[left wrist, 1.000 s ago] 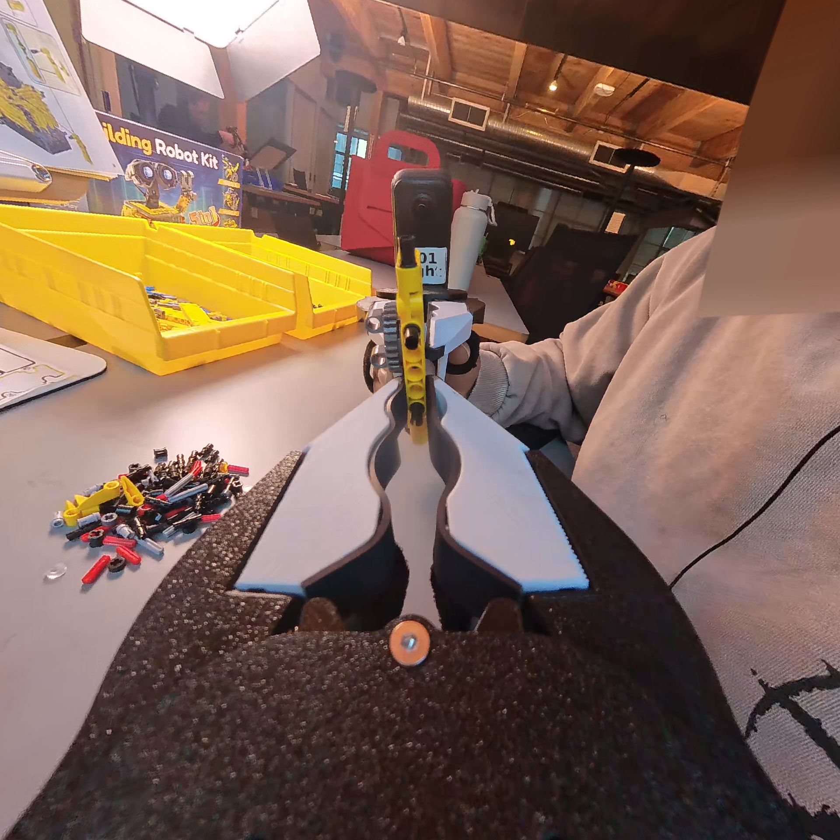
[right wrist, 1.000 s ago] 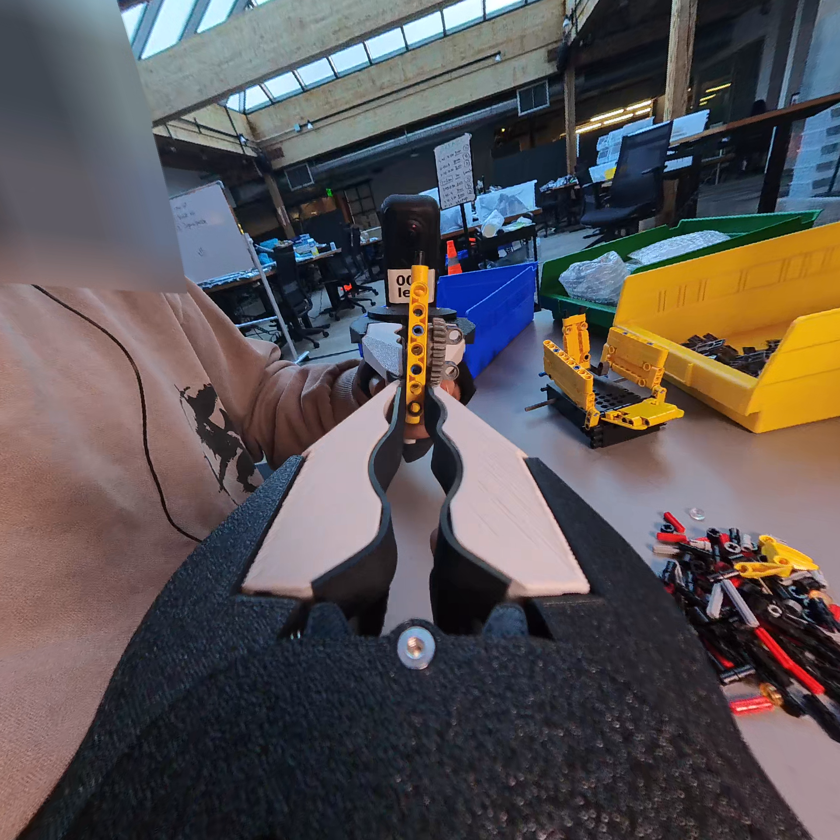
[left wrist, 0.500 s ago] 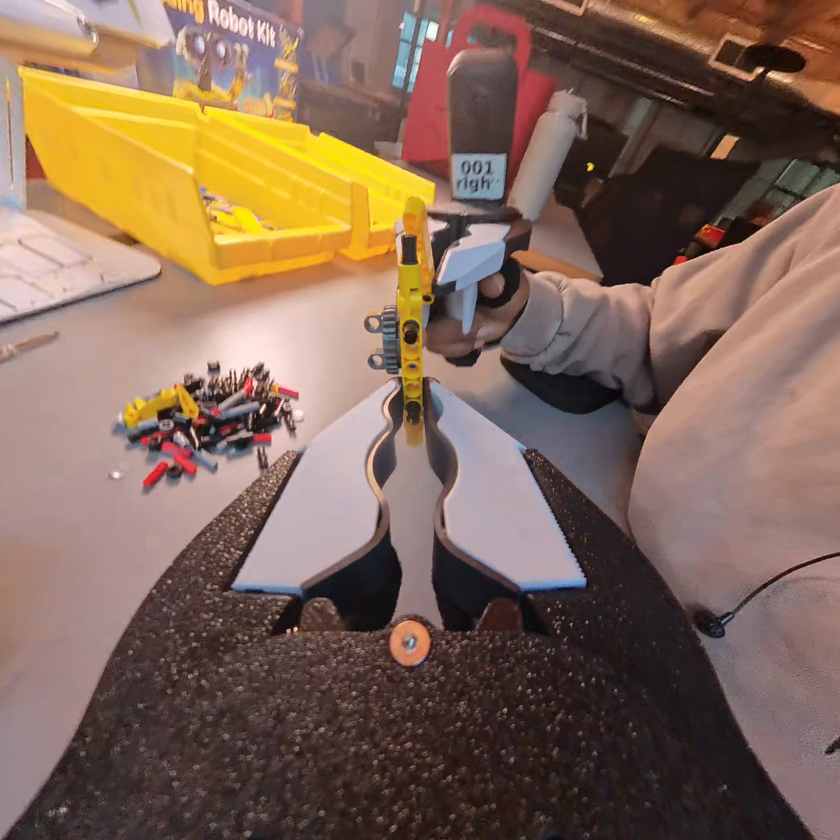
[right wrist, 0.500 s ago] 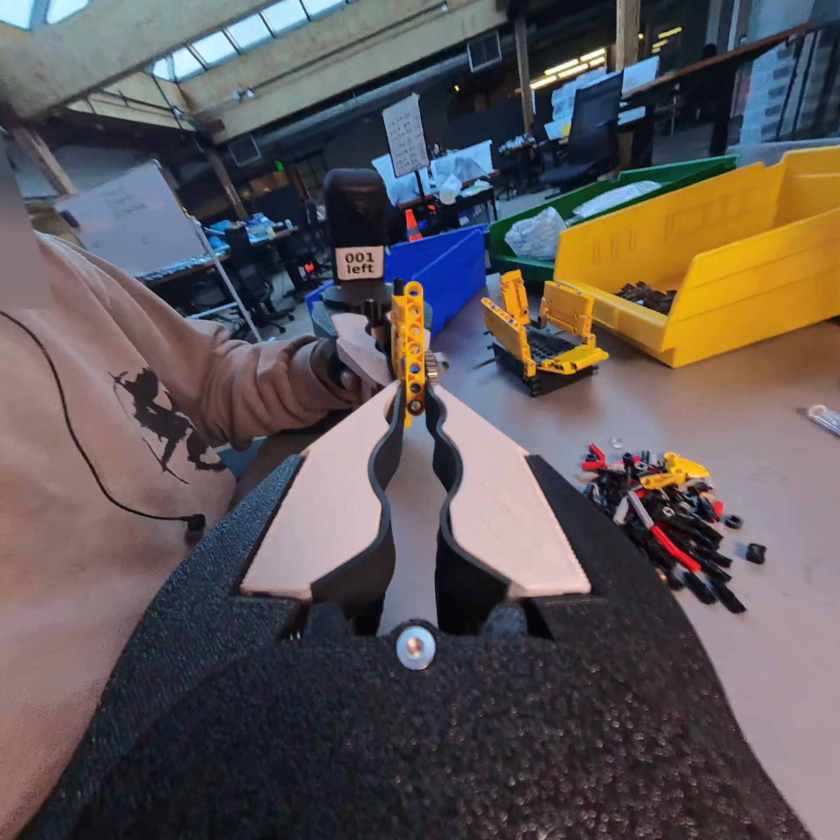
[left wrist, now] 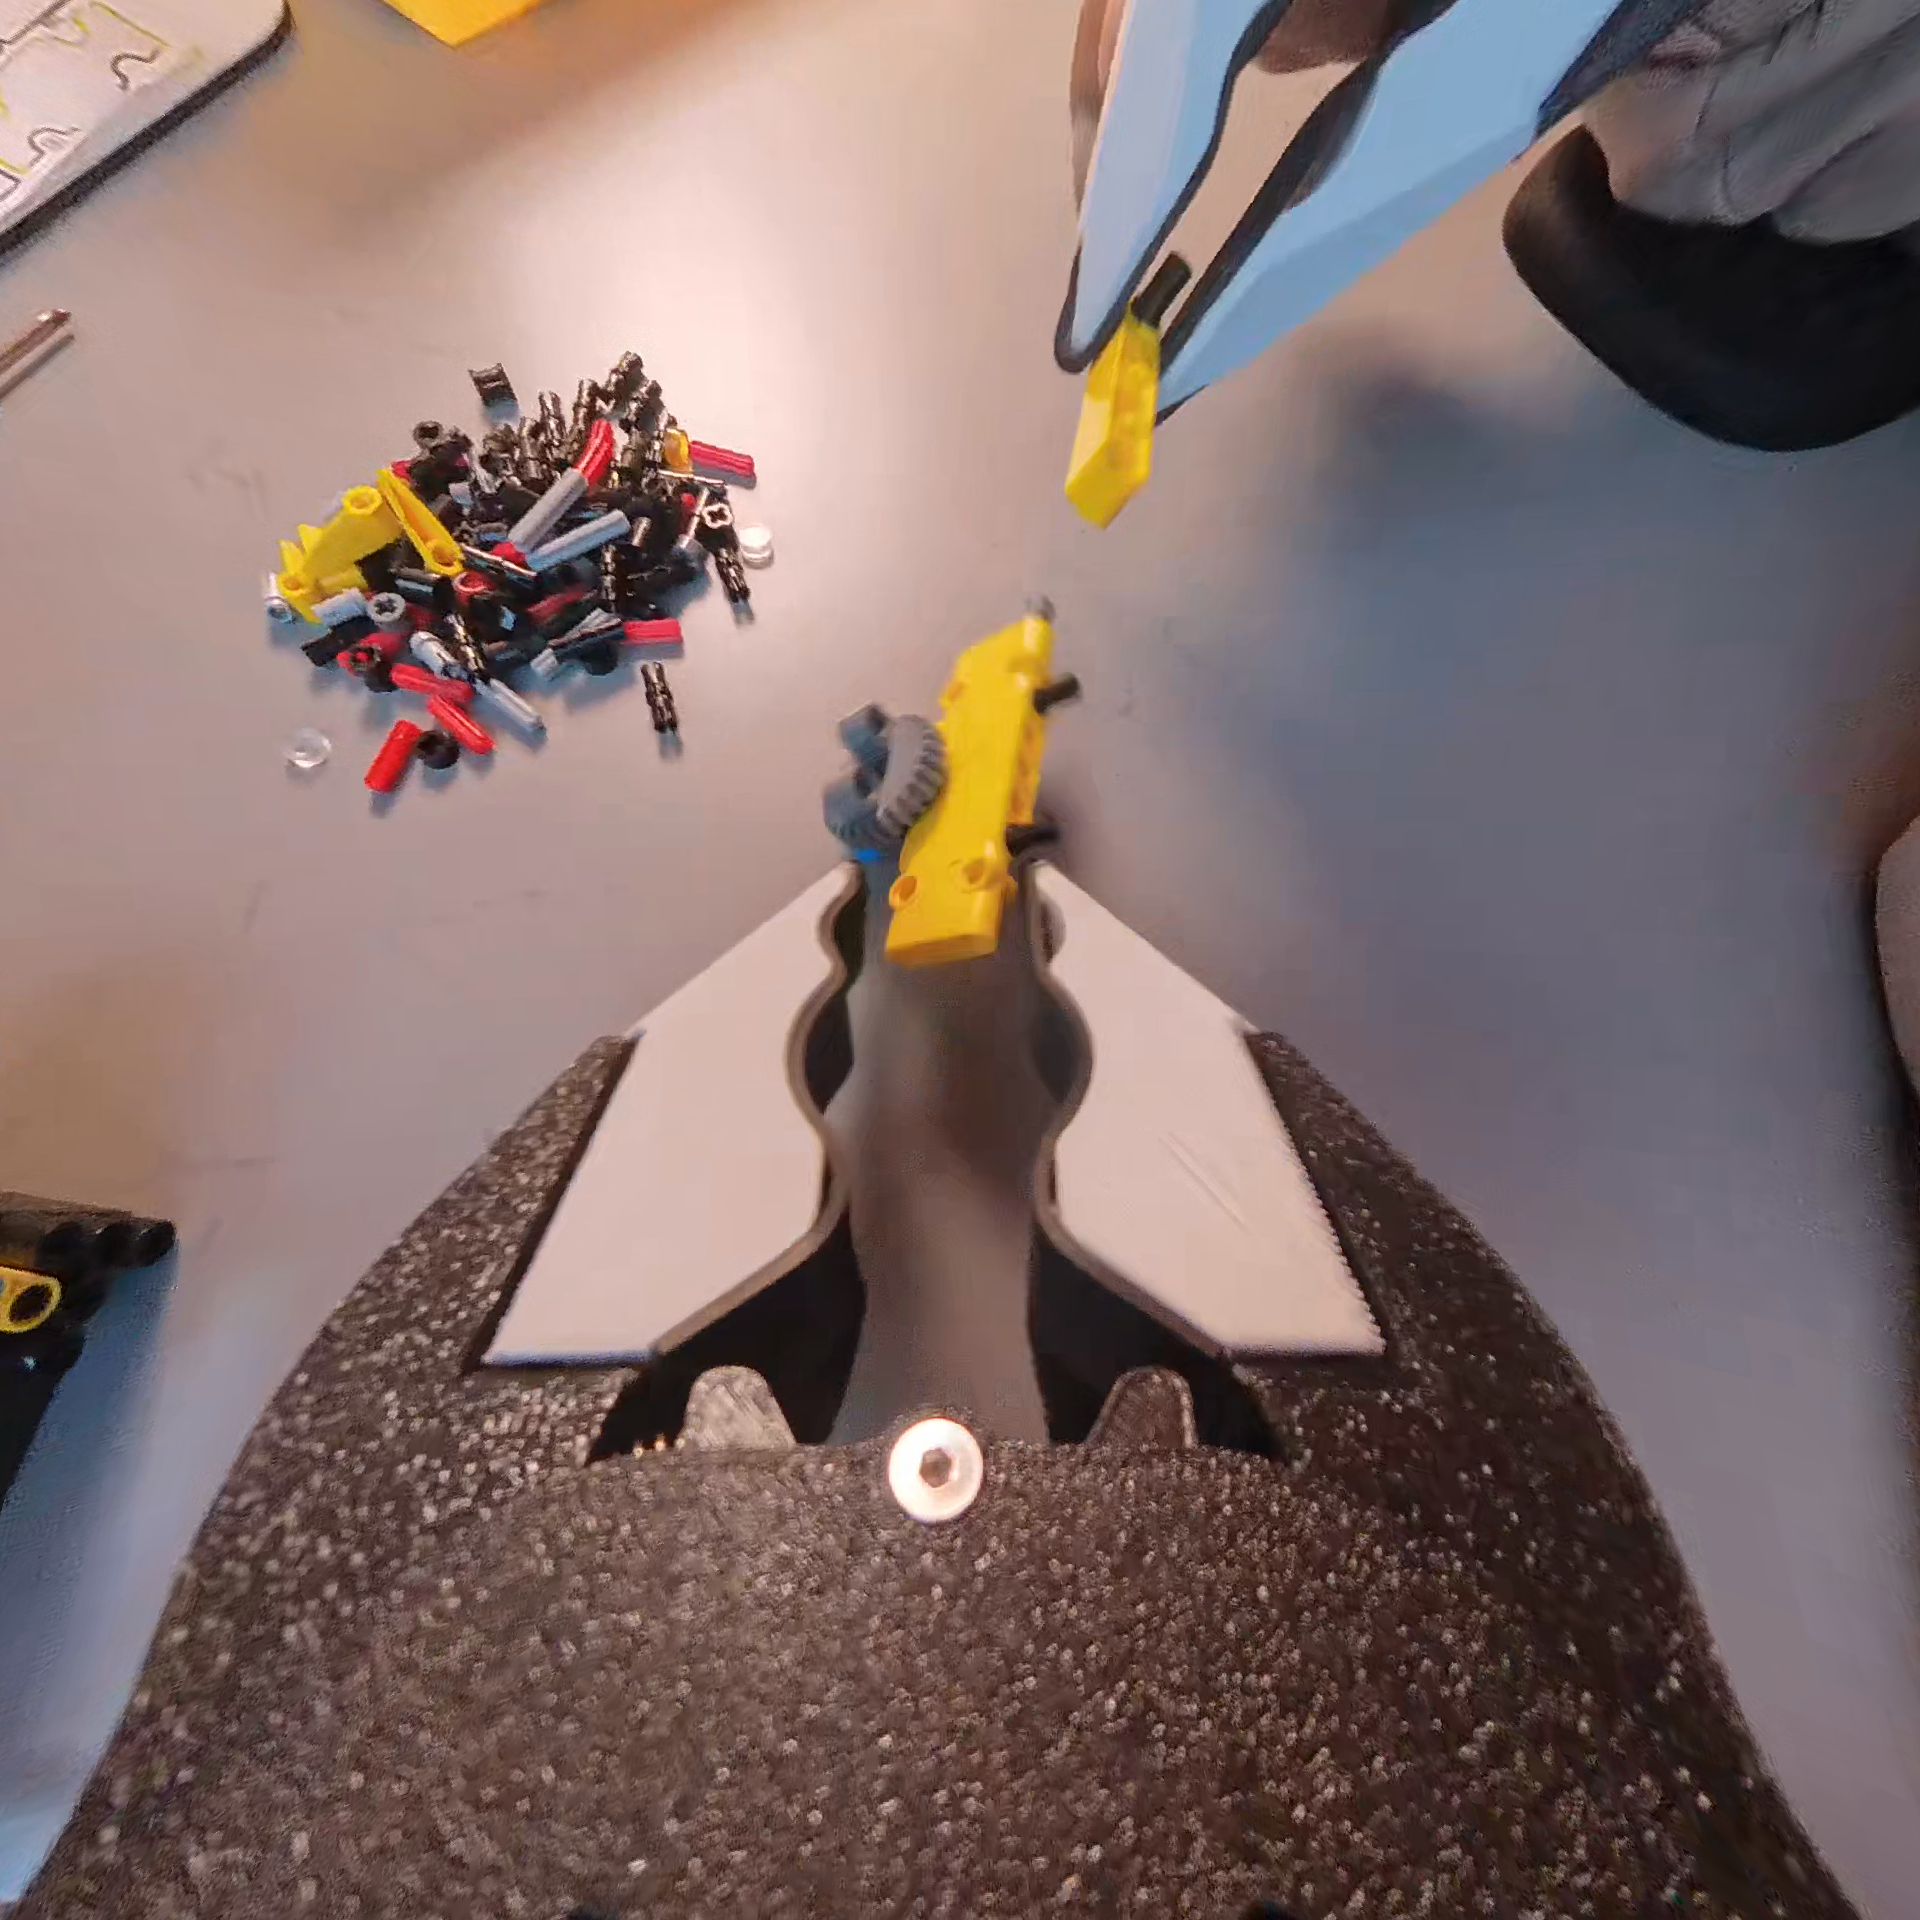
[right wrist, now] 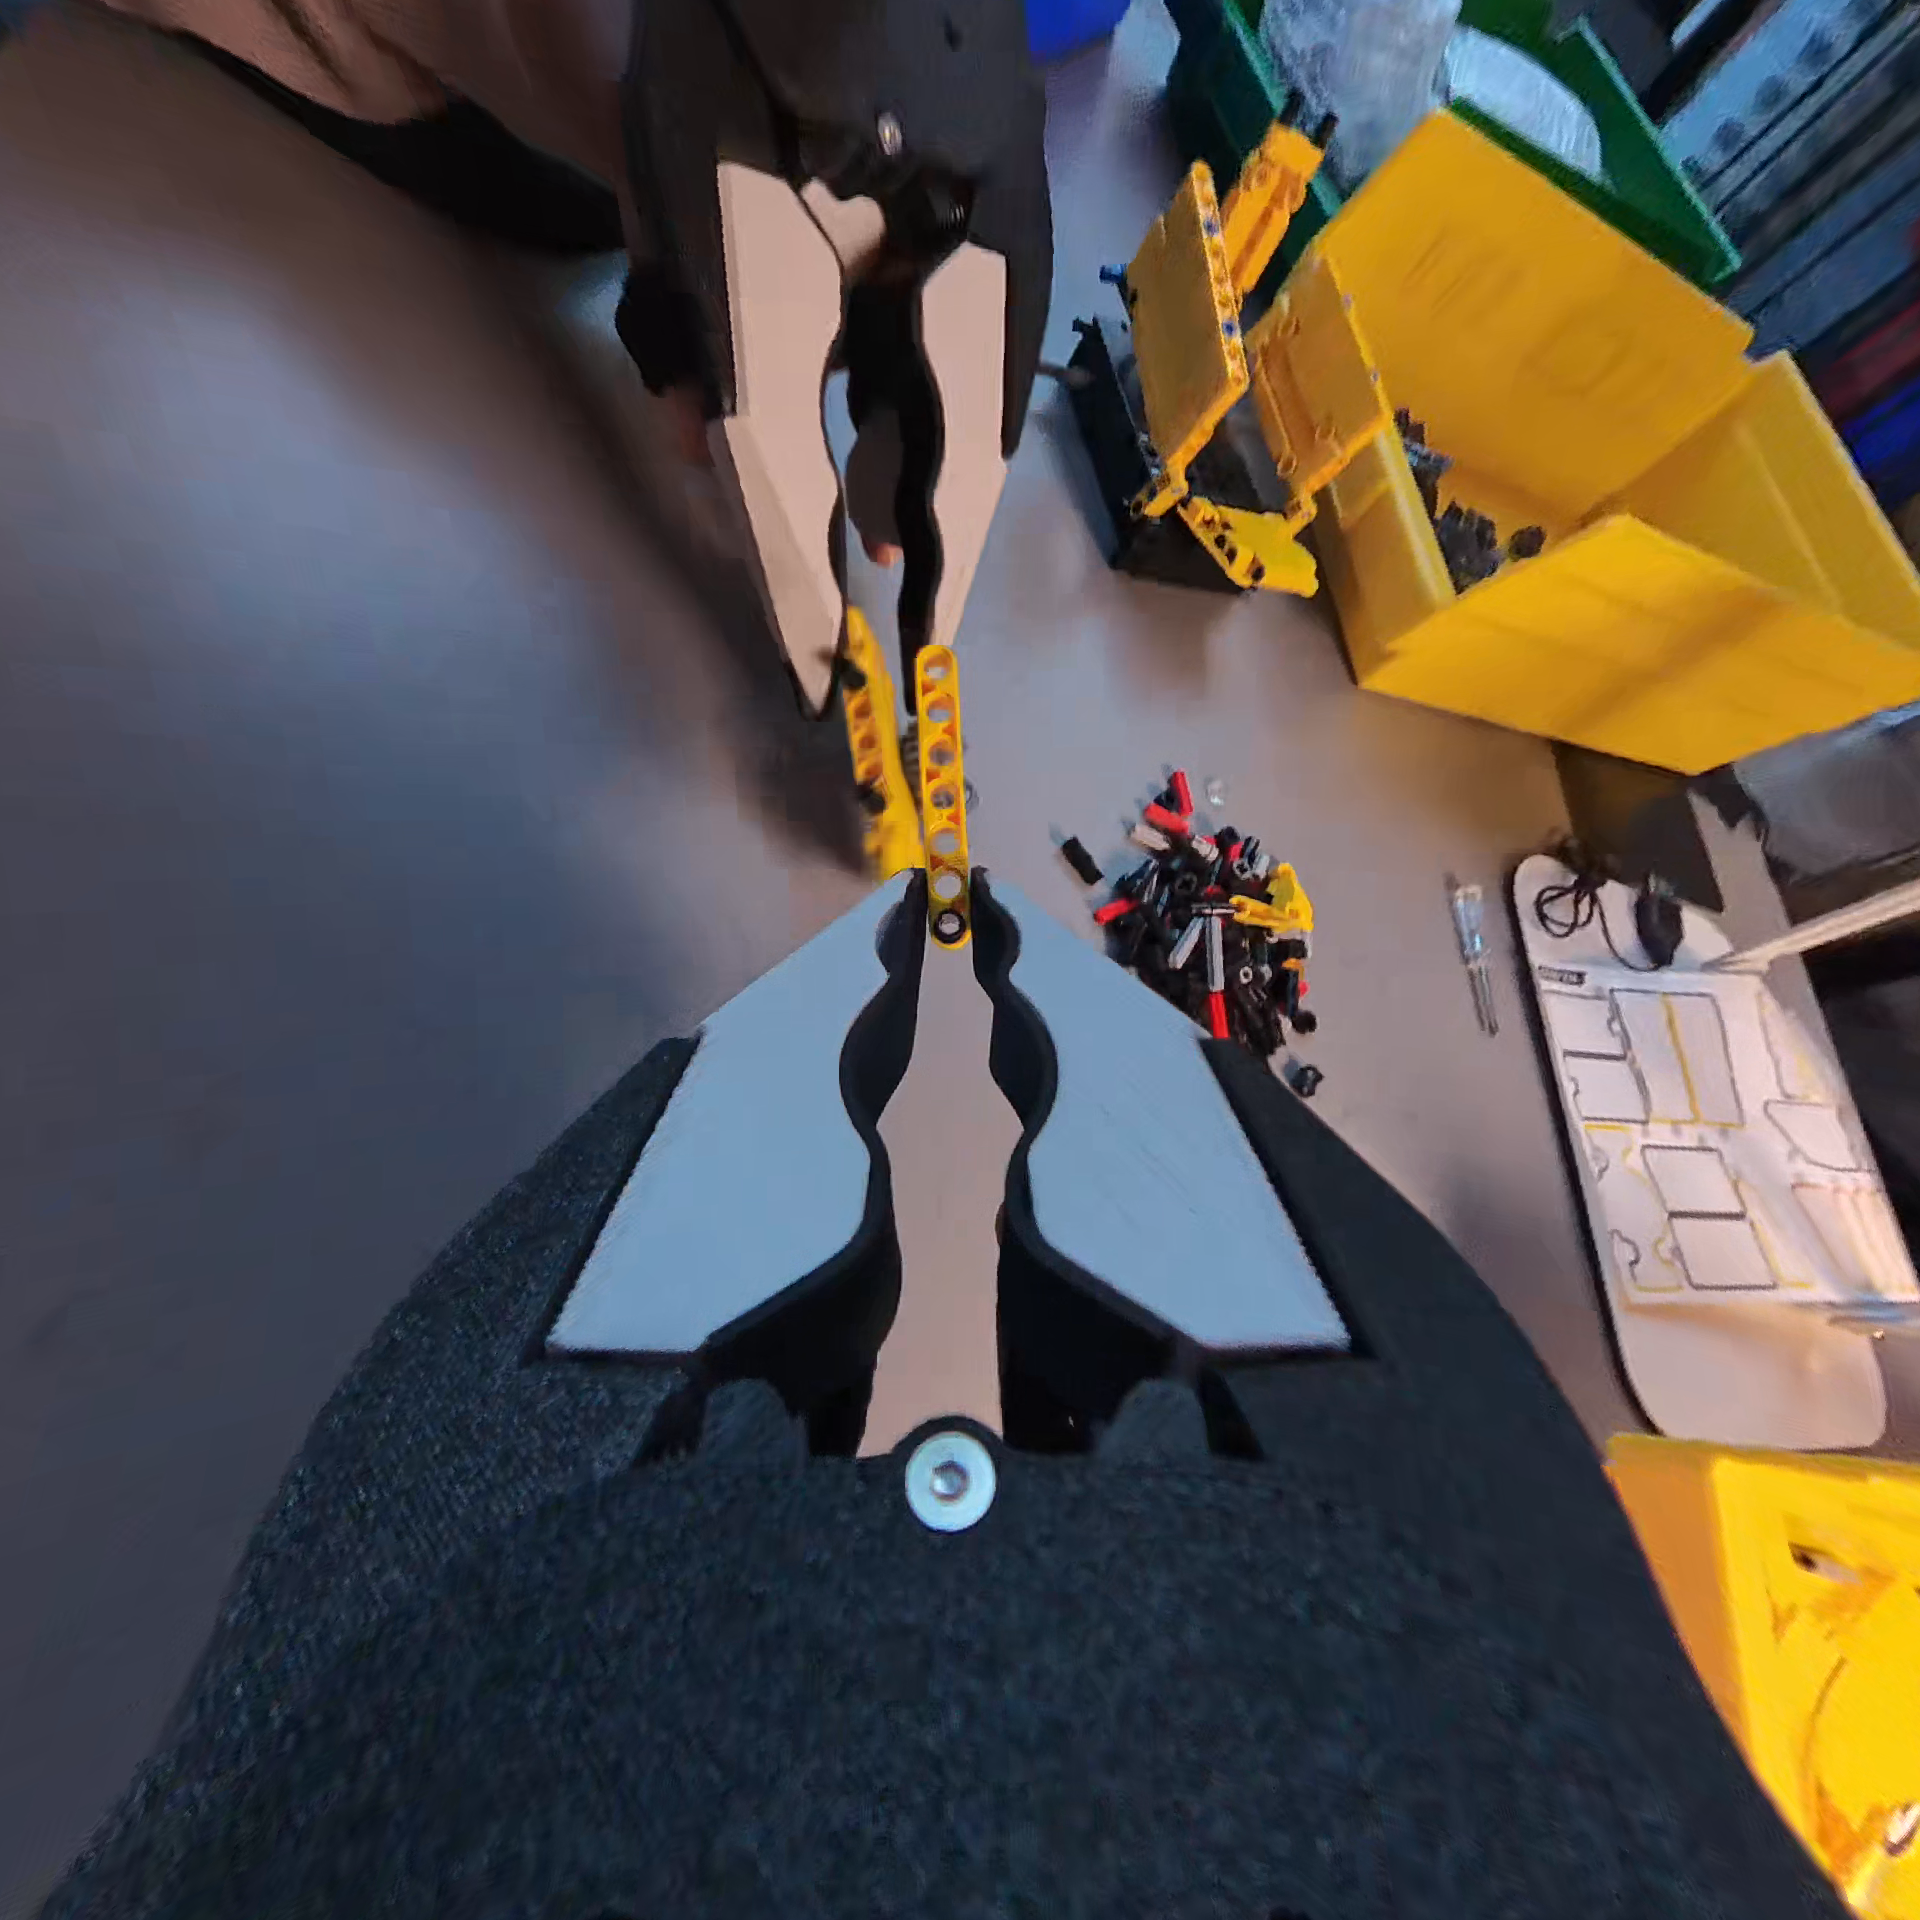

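Right now the right gripper (right wrist: 948, 894) has its jaws pinched on the very end of a yellow holed beam (right wrist: 943, 800), which sticks straight out ahead, above the desk (right wrist: 364, 727). The left gripper (left wrist: 940, 878) sits low with its jaws moderately wide. The tail of a yellow assembly (left wrist: 961, 810) lies between the tips, and they look clear of it on both sides, so nothing is clamped. That assembly appears to rest on the desk just beside the hanging beam.

Handling, as I judge it: the beam is held only by its last hole, so it could swing about that pinch, and a firm squeeze with slow wrist turns would suit it. The assembly carries a grey gear (left wrist: 904, 779) on one flank and black pins on the other. A grip across its flat yellow faces looks safer than one on those.

The count:
- Grippers: two.
- Yellow parts: two, the beam and the assembly.
- Grey gear: one sure, with a second grey piece behind it too blurred to tell.
- Black pins: two jut from the assembly.
- Loose parts: one heap of small parts (left wrist: 509, 582), black, red, grey and yellow, too many to count.
- Off to the side: at least two yellow bins (right wrist: 1558, 468), one green bin (right wrist: 1621, 156), one half-built yellow and black model (right wrist: 1195, 364) and one instruction sheet (right wrist: 1704, 1143).
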Tool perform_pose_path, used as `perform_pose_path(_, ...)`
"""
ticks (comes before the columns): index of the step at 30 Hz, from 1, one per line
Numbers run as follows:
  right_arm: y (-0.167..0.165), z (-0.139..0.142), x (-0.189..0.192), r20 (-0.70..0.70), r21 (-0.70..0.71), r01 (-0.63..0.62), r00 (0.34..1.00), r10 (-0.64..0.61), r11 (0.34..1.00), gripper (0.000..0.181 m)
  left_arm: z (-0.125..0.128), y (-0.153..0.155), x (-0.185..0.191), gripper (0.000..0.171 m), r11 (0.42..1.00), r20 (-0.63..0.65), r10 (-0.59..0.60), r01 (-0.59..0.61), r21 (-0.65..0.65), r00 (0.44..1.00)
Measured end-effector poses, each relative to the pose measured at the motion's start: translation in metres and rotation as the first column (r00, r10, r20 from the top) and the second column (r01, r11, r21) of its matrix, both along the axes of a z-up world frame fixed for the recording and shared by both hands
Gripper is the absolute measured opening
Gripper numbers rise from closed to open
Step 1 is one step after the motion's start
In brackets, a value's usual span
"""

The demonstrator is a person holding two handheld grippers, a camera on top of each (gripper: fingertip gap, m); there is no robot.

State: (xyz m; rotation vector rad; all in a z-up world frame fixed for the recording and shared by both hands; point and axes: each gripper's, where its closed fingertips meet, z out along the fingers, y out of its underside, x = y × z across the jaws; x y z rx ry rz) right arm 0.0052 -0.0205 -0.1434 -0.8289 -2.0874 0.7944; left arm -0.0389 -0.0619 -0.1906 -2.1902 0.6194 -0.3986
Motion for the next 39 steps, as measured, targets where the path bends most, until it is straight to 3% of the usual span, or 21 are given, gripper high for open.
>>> perform_pose_path(2,-0.006,0.009,-0.002,-0.060,0.023,-0.016,0.998,0.017,1.000,0.007,0.008,-0.001,0.006,0.042,0.999,0.041,-0.030,0.028,0.034,0.999)
perform_pose_path(4,-0.013,0.016,-0.004,-0.117,0.054,-0.034,0.992,0.040,0.998,0.007,0.037,-0.003,0.020,0.041,0.991,0.215,-0.087,0.063,0.117,0.973)
perform_pose_path(8,-0.020,0.022,-0.011,-0.244,0.277,-0.016,0.966,0.086,0.961,0.006,0.081,-0.011,0.033,0.036,0.987,0.580,-0.154,0.097,0.129,0.800)
perform_pose_path(13,-0.035,0.020,-0.018,-0.317,0.554,0.003,0.925,0.208,0.832,0.006,0.083,-0.010,0.035,0.019,0.989,0.820,-0.072,0.146,-0.015,0.568)
perform_pose_path(15,-0.038,0.016,-0.020,-0.314,0.601,0.006,0.921,0.230,0.799,0.006,0.074,-0.010,0.038,0.009,0.986,0.809,-0.057,0.160,-0.047,0.586)
perform_pose_path(18,-0.037,0.016,-0.021,-0.332,0.610,0.028,0.917,0.223,0.792,0.008,0.073,-0.009,0.038,0.008,0.991,0.747,-0.087,0.136,-0.004,0.659)
perform_pose_path(21,-0.036,0.020,-0.021,-0.344,0.606,0.037,0.913,0.219,0.795,0.008,0.073,-0.007,0.036,0.015,0.995,0.716,-0.083,0.102,0.016,0.693)
perform_pose_path(24,-0.039,0.021,-0.022,-0.357,0.634,0.049,0.904,0.236,0.772,0.006,0.073,-0.006,0.033,0.026,0.995,0.764,-0.057,0.103,-0.013,0.643)
perform_pose_path(29,-0.040,0.025,-0.024,-0.388,0.667,0.089,0.889,0.243,0.739,0.006,0.079,-0.009,0.033,0.020,0.977,0.894,0.011,0.184,-0.104,0.449)
perform_pose_path(30,-0.040,0.025,-0.025,-0.386,0.674,0.092,0.890,0.243,0.733,0.006,0.077,-0.009,0.034,0.020,0.973,0.901,0.023,0.199,-0.121,0.433)
perform_pose_path(33,-0.040,0.018,-0.027,-0.365,0.700,0.088,0.897,0.249,0.709,0.006,0.074,-0.010,0.036,0.013,0.969,0.896,0.025,0.208,-0.130,0.444)
perform_pose_path(39,-0.025,0.017,-0.032,-0.362,0.697,0.138,0.915,0.178,0.704,0.015,0.067,-0.007,0.030,0.006,0.984,0.840,0.015,0.141,-0.109,0.543)
